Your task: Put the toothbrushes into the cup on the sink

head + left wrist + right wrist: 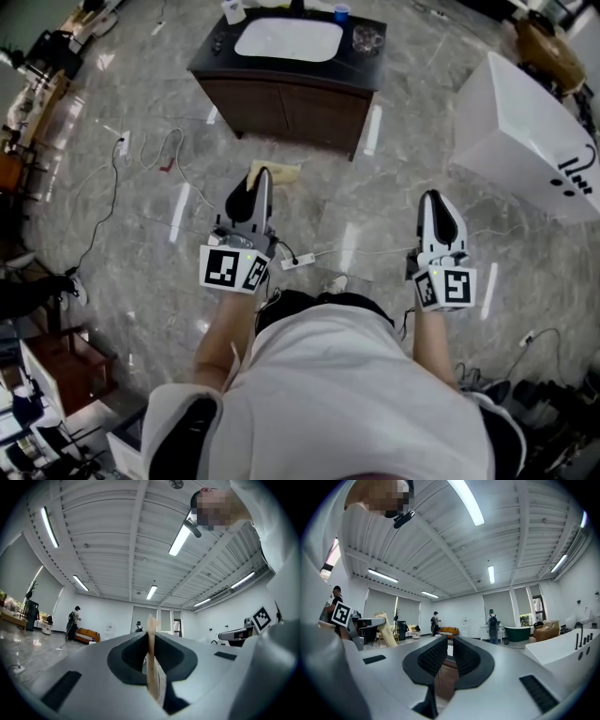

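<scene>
Tan toothbrush (152,677) pinched between left gripper (151,637) fingers (129,658); right gripper (447,644) fingers (427,660) narrowly apart, empty.

tan, flat toothbrush (281,173) is pinched edge-on and upright in the left hand-held gripper (262,172), out over the floor and well apart from the sink (288,39); sink's a white basin in a dark desk; small blue cup (341,12) stands at its back right rim

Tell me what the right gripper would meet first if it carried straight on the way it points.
Probably the dark brown wooden vanity cabinet. It shows straight through the gap between the jaws of the right gripper, with bare grey marble floor in between. How far off it stands is unclear.
</scene>
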Available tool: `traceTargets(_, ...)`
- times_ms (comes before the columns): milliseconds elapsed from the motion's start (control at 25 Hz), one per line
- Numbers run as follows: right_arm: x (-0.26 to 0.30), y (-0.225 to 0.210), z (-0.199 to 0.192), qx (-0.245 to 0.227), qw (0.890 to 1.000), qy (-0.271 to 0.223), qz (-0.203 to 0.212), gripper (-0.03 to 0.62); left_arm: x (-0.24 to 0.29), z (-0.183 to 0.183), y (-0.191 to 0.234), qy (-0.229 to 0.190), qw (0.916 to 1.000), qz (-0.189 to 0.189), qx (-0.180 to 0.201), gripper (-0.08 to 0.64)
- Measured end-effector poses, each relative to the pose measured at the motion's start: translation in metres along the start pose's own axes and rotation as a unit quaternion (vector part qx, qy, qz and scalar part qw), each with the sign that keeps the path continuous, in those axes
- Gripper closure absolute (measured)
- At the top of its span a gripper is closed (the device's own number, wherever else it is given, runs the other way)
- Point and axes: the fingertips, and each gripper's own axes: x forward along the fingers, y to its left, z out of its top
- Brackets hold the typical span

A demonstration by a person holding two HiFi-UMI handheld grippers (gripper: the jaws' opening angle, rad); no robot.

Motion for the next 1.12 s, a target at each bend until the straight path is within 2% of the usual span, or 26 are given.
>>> traceTargets(400,0.000,-0.029,-0.002,0.012,1.000,-0.001,0.026,0.534,0.015,-0.003,-0.036,0.007,0.9998,0.014,0.011,0.528)
traceTargets(720,-0.006,-0.037,-0.002,0.014,1.000,-0.005,0.024,0.534,0.016,0.000,-0.043,0.001,0.9998,0.013,0.017,0.528)
traceTargets(1120,0.005,-0.044,-0.006,0.016,1.000,-0.010,0.015,0.534,0.036,-0.007,-0.045,-0.006,0.9998,-0.006,0.020,0.528)
